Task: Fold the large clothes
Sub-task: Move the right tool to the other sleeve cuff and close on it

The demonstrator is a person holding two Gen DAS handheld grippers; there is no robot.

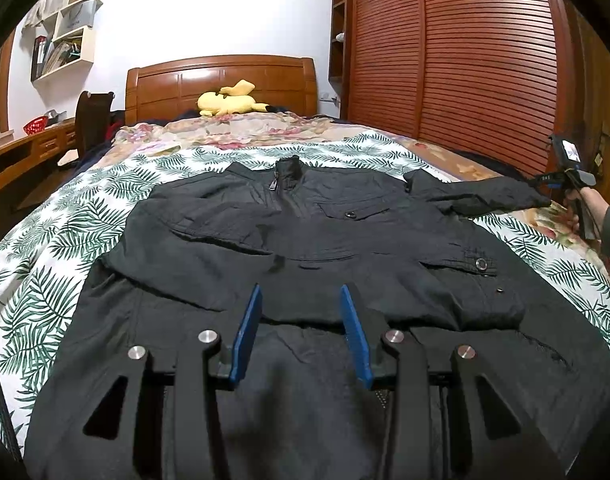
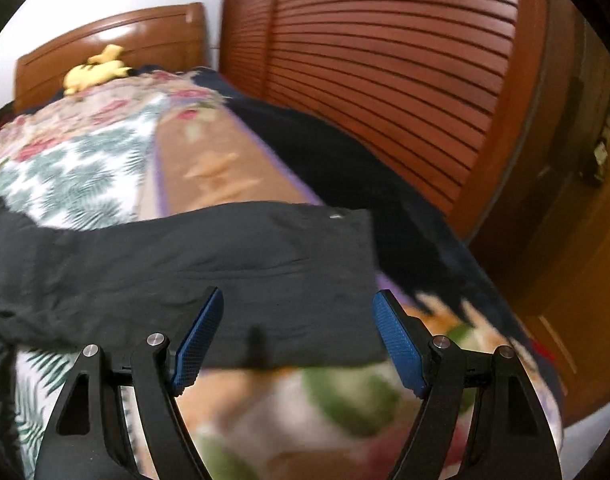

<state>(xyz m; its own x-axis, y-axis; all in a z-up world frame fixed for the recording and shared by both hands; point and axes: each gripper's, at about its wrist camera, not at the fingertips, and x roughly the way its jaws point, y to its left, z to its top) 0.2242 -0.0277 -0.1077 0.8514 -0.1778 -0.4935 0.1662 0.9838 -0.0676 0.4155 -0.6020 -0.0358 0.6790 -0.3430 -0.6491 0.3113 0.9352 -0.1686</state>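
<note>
— Firstly, item on the left?
— Left tongs: blue pads apart, nothing between them, hovering over the lower front of the black jacket.
— Jacket's position?
— Lying front-up on the bed, atop a palm-leaf sheet, collar toward the headboard; a yellow plush toy sits there.
— On the right?
— Right sleeve, stretched out sideways. Right tongs: spread wide, gripping nothing, sleeve cuff lying just ahead between the fingers.
</note>
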